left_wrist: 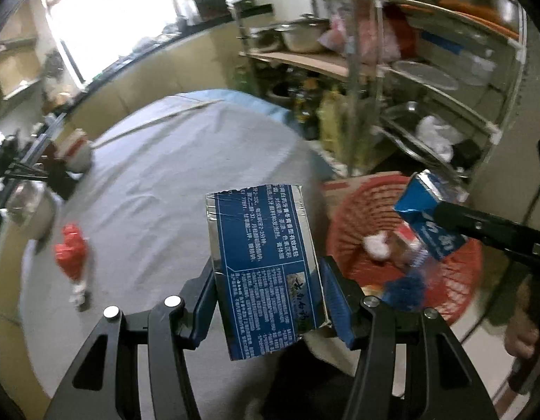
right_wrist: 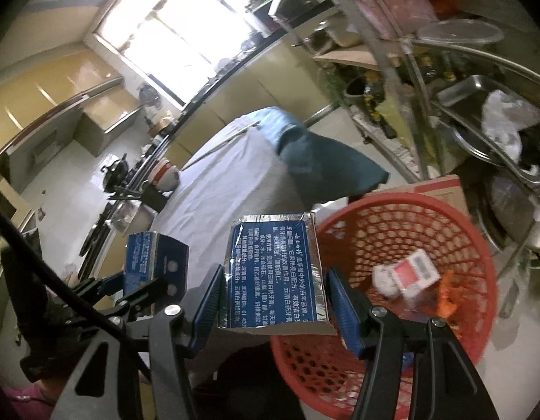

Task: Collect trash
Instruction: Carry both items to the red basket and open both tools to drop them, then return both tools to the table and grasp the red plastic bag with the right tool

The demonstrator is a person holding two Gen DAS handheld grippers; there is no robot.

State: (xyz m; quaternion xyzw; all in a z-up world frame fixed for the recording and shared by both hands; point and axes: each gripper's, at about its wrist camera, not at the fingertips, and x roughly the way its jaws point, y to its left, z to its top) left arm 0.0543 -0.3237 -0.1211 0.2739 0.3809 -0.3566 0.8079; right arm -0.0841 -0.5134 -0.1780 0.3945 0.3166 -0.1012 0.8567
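gripping a blue carton piece each, left gripper [left_wrist: 268, 294] and right gripper [right_wrist: 275, 301] (both clamped) – red basket [right_wrist: 472, 245] beside the table [left_wrist: 165, 192].

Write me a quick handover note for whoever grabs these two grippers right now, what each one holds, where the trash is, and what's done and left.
Left gripper: shut on a blue carton piece, over the table edge, short of the red basket.
Right gripper: shut on a second blue carton piece, beside the basket's near rim and not clearly over its opening.
Done: the basket on the floor beside the table already holds a red-and-white packet and a white crumpled scrap.
Left: drop both carton pieces in the basket, then fetch the red-and-white wrapper lying on the grey tablecloth.
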